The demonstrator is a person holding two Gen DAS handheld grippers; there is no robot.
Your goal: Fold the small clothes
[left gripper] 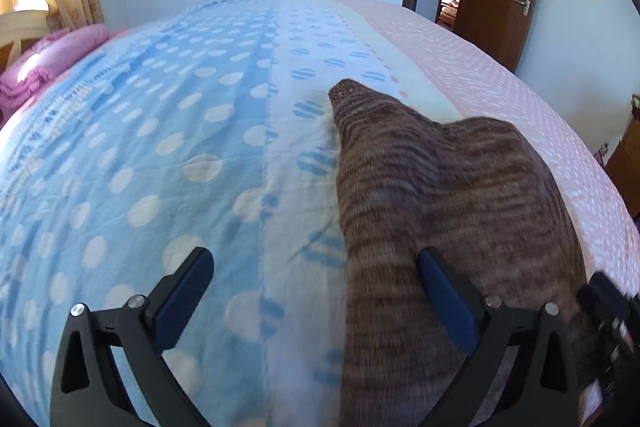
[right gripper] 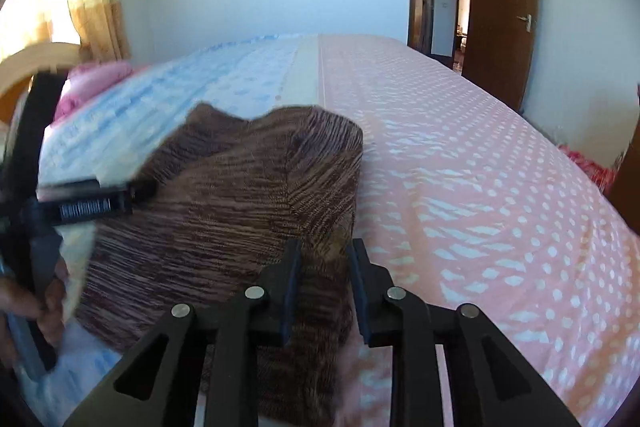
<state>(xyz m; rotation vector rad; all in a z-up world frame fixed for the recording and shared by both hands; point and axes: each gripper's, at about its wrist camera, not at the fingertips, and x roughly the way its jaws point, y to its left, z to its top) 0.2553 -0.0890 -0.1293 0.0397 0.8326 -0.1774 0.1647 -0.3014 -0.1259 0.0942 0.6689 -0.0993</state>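
Your left gripper [left gripper: 316, 291] is spread wide and grasps nothing, hovering over the blue polka-dot bedsheet [left gripper: 140, 155], its right finger [left gripper: 448, 299] lying against the brown striped knitted garment [left gripper: 440, 211]. Your right gripper [right gripper: 325, 287] is pinched on that garment's near right corner, with fabric between its narrowed fingers [right gripper: 292, 283]. The garment [right gripper: 224, 211] lies bunched on the bed, where the blue side meets the pink dotted side [right gripper: 480, 187].
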